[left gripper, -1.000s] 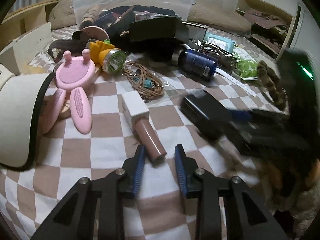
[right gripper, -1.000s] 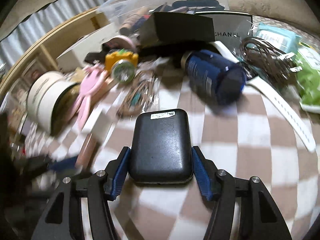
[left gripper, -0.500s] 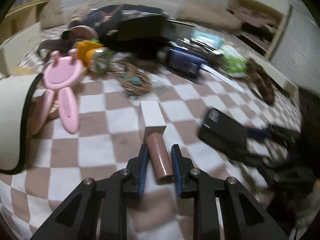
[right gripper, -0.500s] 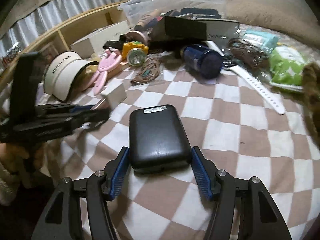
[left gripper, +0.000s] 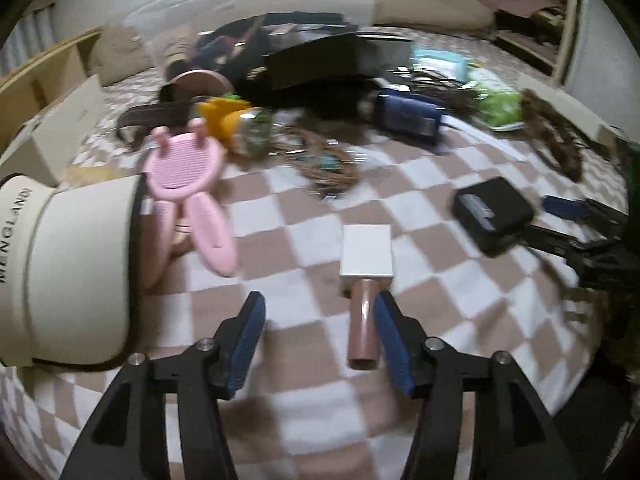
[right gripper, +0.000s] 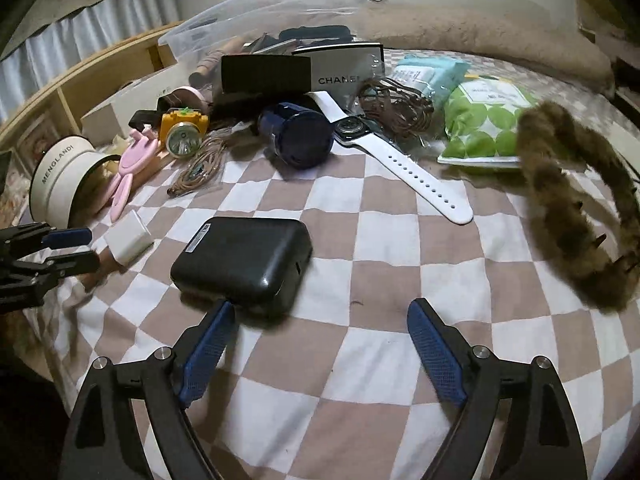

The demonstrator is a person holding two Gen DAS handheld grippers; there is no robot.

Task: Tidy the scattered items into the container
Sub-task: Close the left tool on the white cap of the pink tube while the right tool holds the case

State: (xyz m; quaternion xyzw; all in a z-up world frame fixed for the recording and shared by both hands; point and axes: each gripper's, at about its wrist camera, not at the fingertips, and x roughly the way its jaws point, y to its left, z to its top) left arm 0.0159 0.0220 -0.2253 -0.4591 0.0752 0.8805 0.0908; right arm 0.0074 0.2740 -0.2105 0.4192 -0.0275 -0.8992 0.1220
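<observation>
A round cream-coloured tin with a dark rim (right gripper: 60, 184), lying on its side on the checked bedspread, carries the word "MENGLANDI" in dark capitals around its wall; in the left wrist view the same tin (left gripper: 76, 272) shows only part of that lettering. A flat white card box (right gripper: 344, 70), standing at the back of the clutter, reads "CHANEL" in black capitals. A small white sticker on the black rounded power bank (right gripper: 244, 258) has print too small to read.
</observation>
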